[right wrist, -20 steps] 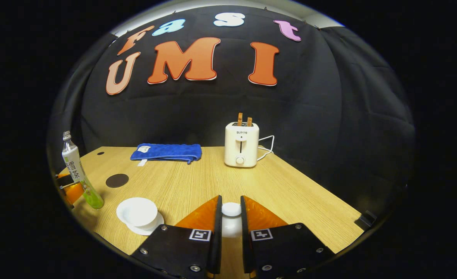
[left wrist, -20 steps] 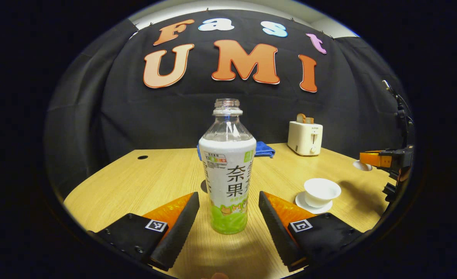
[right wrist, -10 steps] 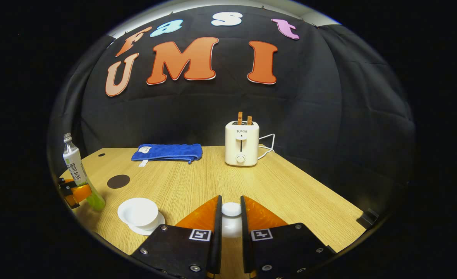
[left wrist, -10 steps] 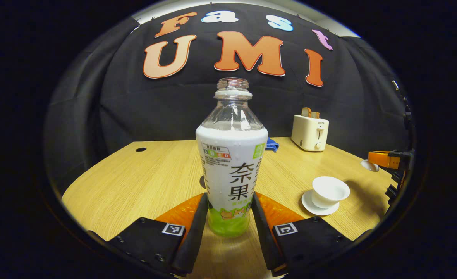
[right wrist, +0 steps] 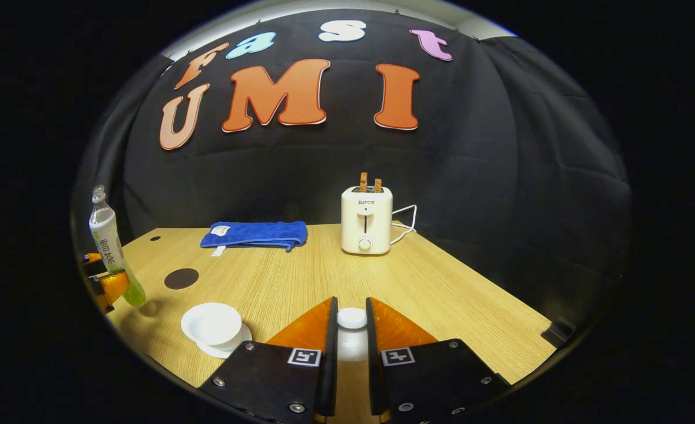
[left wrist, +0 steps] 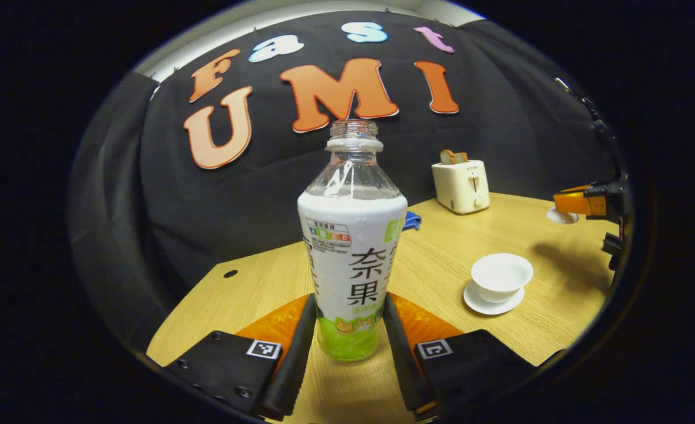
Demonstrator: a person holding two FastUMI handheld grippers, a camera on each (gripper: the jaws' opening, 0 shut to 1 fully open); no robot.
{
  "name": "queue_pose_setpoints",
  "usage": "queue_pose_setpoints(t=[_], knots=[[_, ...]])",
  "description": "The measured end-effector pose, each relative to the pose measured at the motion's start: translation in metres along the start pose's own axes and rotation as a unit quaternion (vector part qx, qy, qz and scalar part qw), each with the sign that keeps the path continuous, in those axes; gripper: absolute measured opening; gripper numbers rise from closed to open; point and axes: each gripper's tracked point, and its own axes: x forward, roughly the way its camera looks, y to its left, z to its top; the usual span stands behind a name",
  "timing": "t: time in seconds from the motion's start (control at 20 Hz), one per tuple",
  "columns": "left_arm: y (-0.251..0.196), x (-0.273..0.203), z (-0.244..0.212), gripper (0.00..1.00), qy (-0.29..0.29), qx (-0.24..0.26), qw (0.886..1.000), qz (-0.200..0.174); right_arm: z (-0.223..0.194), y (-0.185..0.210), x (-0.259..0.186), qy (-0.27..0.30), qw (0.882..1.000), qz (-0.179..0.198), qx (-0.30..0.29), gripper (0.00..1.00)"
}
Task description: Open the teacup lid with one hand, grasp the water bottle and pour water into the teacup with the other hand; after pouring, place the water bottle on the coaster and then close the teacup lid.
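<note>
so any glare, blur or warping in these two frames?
Left gripper view: sharp; small highlights on the water bottle above its label; the table edge bows with fisheye warp; the teacup casts a soft shadow. Right gripper view: sharp in the middle; the bottle at the left rim leans from distortion; the teacup lid between the jaws is bright, nearly blown out.

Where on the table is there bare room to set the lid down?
Bare wood lies between the teacup and the toaster, and right of the right gripper, which holds the lid. It is crowded at the left edge: coaster, water bottle, left gripper.
</note>
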Motion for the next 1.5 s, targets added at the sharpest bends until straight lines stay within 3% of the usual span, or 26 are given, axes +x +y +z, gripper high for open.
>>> queue_pose_setpoints(t=[0.1,0.15,0.2,0.4,0.45,0.5,0.7,0.75,0.85,0.95,1.0,1.5], knots=[[-0.009,0.002,0.004,0.67,0.003,0.048,0.999,-0.008,0.001,-0.006,-0.002,0.0,1.0,-0.005,0.006,0.23],[-0.013,0.003,0.005,0.67,0.004,0.073,0.997,-0.012,0.001,-0.008,-0.002,-0.001,1.0,-0.006,0.01,0.18],[-0.017,0.004,0.005,0.67,0.005,0.097,0.995,-0.015,0.001,-0.009,-0.003,-0.001,1.0,-0.008,0.013,0.23],[-0.029,0.009,0.001,0.67,0.008,0.185,0.982,-0.03,0.002,-0.014,-0.004,-0.002,1.0,-0.011,0.02,0.23],[-0.032,0.009,0.0,0.67,0.012,0.211,0.977,-0.033,0.002,-0.014,-0.005,-0.002,1.0,-0.011,0.021,0.27],[-0.033,0.009,-0.001,0.69,0.014,0.239,0.97,-0.035,0.002,-0.015,-0.004,-0.002,1.0,-0.011,0.022,0.23],[-0.04,0.013,-0.005,0.69,0.012,0.323,0.945,-0.045,0.003,-0.014,-0.006,-0.004,1.0,-0.009,0.025,0.23],[-0.042,0.015,-0.007,0.69,0.014,0.34,0.939,-0.049,0.003,-0.015,-0.007,-0.004,1.0,-0.008,0.026,0.27],[-0.045,0.019,-0.004,0.67,0.012,0.377,0.925,-0.053,0.003,-0.015,-0.006,-0.004,1.0,-0.008,0.028,0.23],[-0.044,0.026,-0.001,0.69,0.018,0.406,0.912,-0.056,0.004,-0.016,-0.007,-0.005,1.0,-0.008,0.03,0.19],[-0.044,0.026,-0.003,0.69,0.022,0.42,0.905,-0.057,0.003,-0.017,-0.008,-0.004,1.0,-0.008,0.03,0.23],[-0.038,0.04,-0.005,0.7,0.039,0.553,0.83,-0.053,0.002,-0.019,-0.008,-0.002,0.999,-0.009,0.033,0.23]])
